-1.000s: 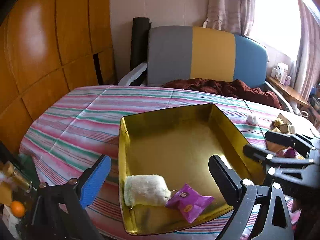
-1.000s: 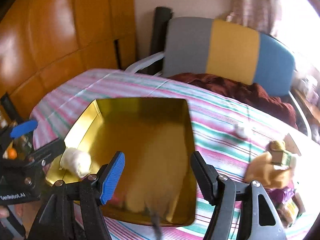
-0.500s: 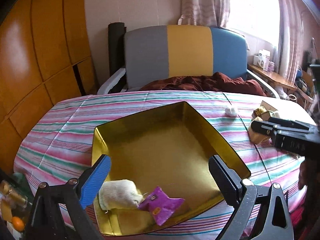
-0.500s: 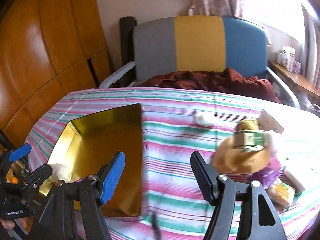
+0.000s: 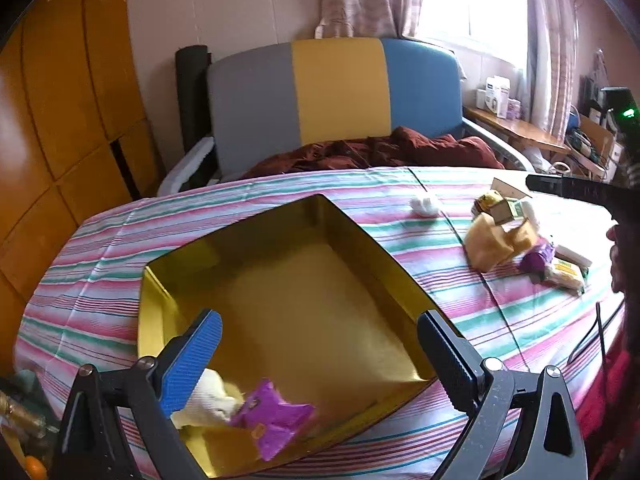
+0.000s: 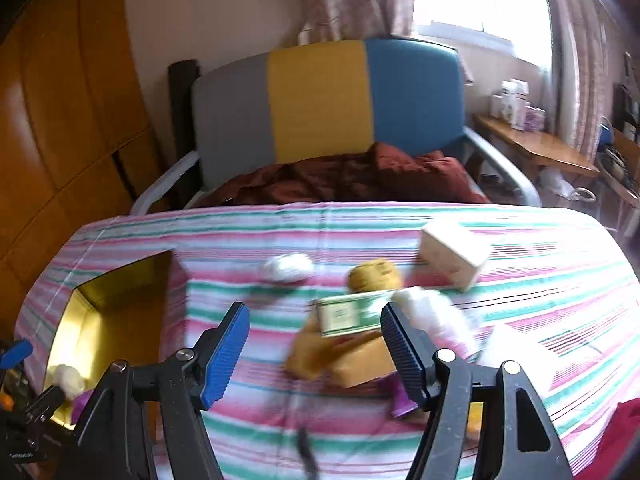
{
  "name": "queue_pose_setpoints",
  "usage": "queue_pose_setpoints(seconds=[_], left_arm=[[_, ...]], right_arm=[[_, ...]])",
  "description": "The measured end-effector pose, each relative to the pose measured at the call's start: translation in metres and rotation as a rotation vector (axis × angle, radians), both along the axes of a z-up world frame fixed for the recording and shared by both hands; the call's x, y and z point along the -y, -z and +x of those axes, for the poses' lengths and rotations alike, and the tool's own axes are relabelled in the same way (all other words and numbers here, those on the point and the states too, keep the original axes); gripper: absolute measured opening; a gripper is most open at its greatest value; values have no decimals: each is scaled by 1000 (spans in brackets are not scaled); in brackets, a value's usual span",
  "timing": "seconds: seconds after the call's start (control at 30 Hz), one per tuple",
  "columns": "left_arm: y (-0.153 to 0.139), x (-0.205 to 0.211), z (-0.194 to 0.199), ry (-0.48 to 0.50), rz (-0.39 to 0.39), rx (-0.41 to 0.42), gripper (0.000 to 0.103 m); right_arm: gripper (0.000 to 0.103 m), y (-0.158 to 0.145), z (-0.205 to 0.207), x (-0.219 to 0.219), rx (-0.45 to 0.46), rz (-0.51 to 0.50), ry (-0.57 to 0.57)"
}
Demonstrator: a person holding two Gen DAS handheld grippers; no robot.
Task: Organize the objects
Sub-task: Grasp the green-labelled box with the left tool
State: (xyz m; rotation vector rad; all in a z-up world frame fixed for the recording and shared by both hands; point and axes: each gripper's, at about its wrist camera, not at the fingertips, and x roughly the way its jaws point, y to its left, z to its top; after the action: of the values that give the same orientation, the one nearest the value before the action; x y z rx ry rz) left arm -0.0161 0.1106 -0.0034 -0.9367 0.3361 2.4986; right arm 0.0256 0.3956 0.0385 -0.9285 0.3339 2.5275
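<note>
A gold tray [image 5: 360, 240] [image 6: 96, 292] lies on the striped tablecloth [image 5: 120, 264]. In its near corner rest a white sock roll [image 5: 210, 398] and a purple packet [image 5: 272, 416]. My left gripper [image 5: 320, 360] hangs open over that end of the tray, with nothing between its jaws. My right gripper [image 6: 316, 344] is open above a heap of objects: a tan pouch [image 6: 316, 354], a green-and-white box [image 6: 346, 314], a yellow ball [image 6: 374, 276], a white roll [image 6: 434, 312] and a cream box [image 6: 454, 254]. A white wad [image 6: 286, 267] [image 5: 425, 205] lies apart from the heap.
A grey, yellow and blue headboard [image 5: 336, 92] with a maroon blanket [image 5: 376, 152] stands behind the table. Wooden panels [image 5: 60, 120] line the left wall. A side shelf [image 6: 536, 148] with small boxes sits at the right. A person's red sleeve [image 6: 628, 432] shows at the lower right.
My right gripper has swung from over the gold tray to above the heap on the right. My left gripper's view has drifted right, with the tray's contents sliding toward the lower left.
</note>
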Motion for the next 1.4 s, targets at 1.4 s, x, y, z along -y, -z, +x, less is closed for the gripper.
queue_pose_setpoints(seconds=[1.4], left_arm=[[27,-276,-77,564,-21,269,81]], right_arm=[[70,47,65,-136,-197,-552,310]])
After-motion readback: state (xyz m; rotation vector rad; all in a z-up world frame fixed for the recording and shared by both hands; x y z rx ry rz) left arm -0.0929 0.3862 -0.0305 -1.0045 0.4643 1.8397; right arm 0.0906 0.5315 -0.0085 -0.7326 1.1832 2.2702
